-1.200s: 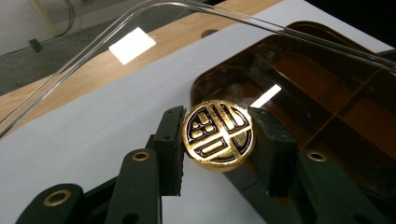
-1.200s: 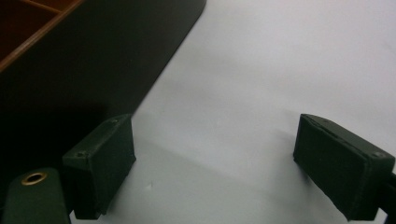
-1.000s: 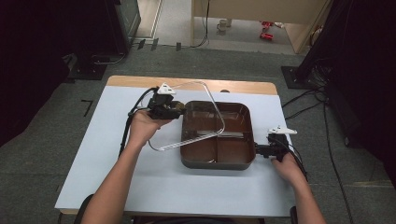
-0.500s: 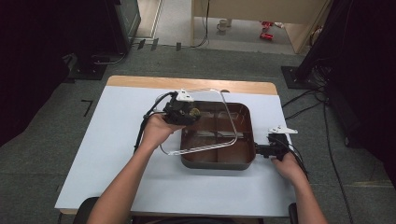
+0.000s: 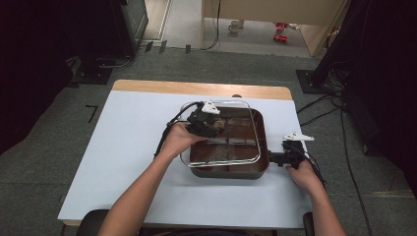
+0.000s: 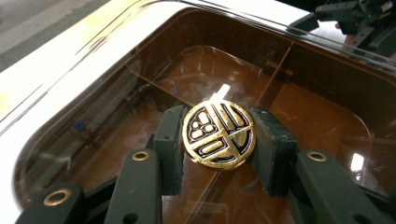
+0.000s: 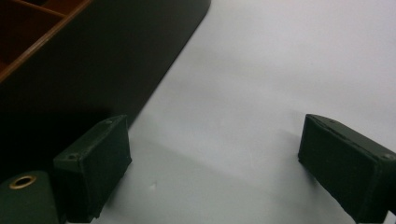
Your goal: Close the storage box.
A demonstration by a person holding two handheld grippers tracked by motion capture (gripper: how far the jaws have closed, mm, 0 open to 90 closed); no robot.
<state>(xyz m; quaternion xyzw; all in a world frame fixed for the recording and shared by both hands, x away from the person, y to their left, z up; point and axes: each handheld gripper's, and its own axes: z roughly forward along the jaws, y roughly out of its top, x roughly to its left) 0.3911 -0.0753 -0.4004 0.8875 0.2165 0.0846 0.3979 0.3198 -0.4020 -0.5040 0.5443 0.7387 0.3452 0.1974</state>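
We have the glass lid (image 5: 223, 132) nearly seated on the brown divided pan (image 5: 246, 169), which sits toward the right edge of the table (image 5: 113, 162), closer to the near edge than the far one. A second ago the lid was tipped up off the pan's left side, leaning well out over the table; half a second ago it was swinging across; now it lies almost flat over the pan, its metal rim roughly matching the pan's outline.

Our left gripper (image 5: 205, 121) is clamped on the lid's gold knob (image 6: 218, 135): in the left gripper view both pads press the knob's sides, and through the glass we see the pan's dividers and brown floor.

Our right gripper (image 5: 287, 156) rests on the table at the pan's right side, near its black handle (image 5: 275, 157). It has not shifted over the last second. In the right gripper view its jaws stand wide apart with bare table between them, the pan's dark wall just beside the left jaw; it holds nothing.

We judge the covering almost done. Whether the rim has dropped fully into place along the far edge we cannot tell, so a small settle and then letting go of the knob seem to remain.
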